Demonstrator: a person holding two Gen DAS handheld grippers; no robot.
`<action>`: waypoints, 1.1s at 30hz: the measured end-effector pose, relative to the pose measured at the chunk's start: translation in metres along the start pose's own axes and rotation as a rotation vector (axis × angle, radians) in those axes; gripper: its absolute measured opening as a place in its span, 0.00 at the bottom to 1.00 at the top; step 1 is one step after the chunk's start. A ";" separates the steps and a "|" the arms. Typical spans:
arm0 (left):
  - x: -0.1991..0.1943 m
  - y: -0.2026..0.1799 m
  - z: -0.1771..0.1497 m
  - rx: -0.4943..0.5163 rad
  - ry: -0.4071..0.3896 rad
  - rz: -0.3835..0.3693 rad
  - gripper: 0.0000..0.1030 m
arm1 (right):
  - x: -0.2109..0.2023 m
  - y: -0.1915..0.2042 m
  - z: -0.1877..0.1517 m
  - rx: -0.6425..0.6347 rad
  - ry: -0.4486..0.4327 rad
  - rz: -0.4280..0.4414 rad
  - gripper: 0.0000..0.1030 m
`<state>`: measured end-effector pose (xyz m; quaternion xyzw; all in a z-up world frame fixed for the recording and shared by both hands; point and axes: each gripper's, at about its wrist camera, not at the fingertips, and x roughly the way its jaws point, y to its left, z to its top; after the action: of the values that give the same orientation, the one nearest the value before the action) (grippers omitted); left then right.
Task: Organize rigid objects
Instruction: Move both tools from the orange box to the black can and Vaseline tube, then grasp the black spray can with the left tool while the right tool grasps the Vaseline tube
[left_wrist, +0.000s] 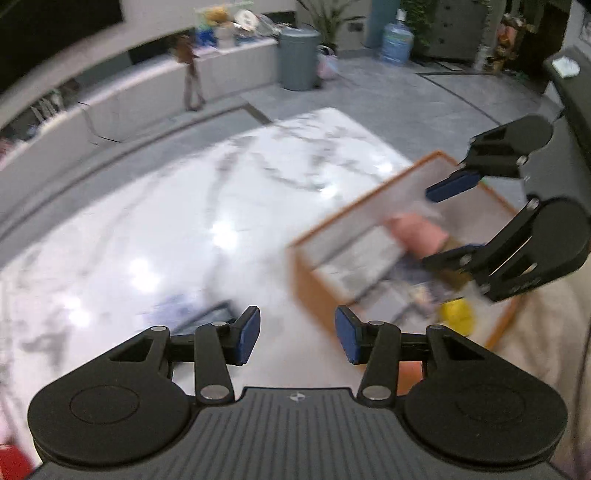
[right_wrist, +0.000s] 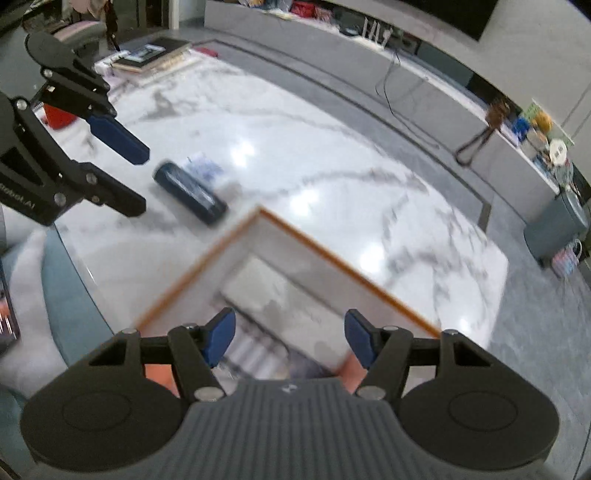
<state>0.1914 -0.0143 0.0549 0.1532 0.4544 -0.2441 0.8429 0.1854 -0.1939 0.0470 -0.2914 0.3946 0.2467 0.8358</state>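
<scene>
Item: dark blue oblong case (right_wrist: 190, 192), rigid, rounded ends. It lay flat on the marble tabletop (right_wrist: 332, 177), outside the orange-rimmed box (right_wrist: 332, 258) and just off that box's far-left corner. Its long axis ran diagonally, from upper left to lower right in the right wrist view, with the lower end pointing toward the box corner. A pale printed packet (right_wrist: 207, 168) lay touching or just behind it; blur prevented telling which.

Left claw (right_wrist: 138, 181): blue pads spread wide, nothing between them, hovering just left of the case. In its own view the left claw (left_wrist: 297, 334) showed the same wide gap, with a dark blurred shape, probably the case, just beyond the left pad.

Right claw (right_wrist: 290, 338): also wide and empty, poised over the box interior, well apart from the case. The same right claw (left_wrist: 448, 218) appeared above the box (left_wrist: 306, 291) in the left wrist view.

Box contents: a pink object (left_wrist: 417, 232), a yellow object (left_wrist: 458, 314), and grey flat items, all blurred.

Judgement: the left claw was much the nearer to the case. A grasp would probably need the pads set across the short width, square to the diagonal axis.

Stack of books (right_wrist: 151, 55): at the tabletop's far end.
</scene>
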 end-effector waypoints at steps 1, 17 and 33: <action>-0.003 0.009 -0.007 0.006 -0.008 0.021 0.54 | 0.002 0.006 0.007 -0.008 -0.007 0.007 0.57; 0.071 0.082 -0.070 0.155 -0.005 0.095 0.55 | 0.133 0.087 0.098 -0.191 0.094 0.080 0.43; 0.149 0.087 -0.058 0.287 0.046 -0.016 0.59 | 0.227 0.063 0.133 -0.135 0.220 0.037 0.34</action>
<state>0.2689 0.0455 -0.0989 0.2738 0.4353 -0.3098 0.7997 0.3416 -0.0175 -0.0848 -0.3652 0.4715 0.2545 0.7613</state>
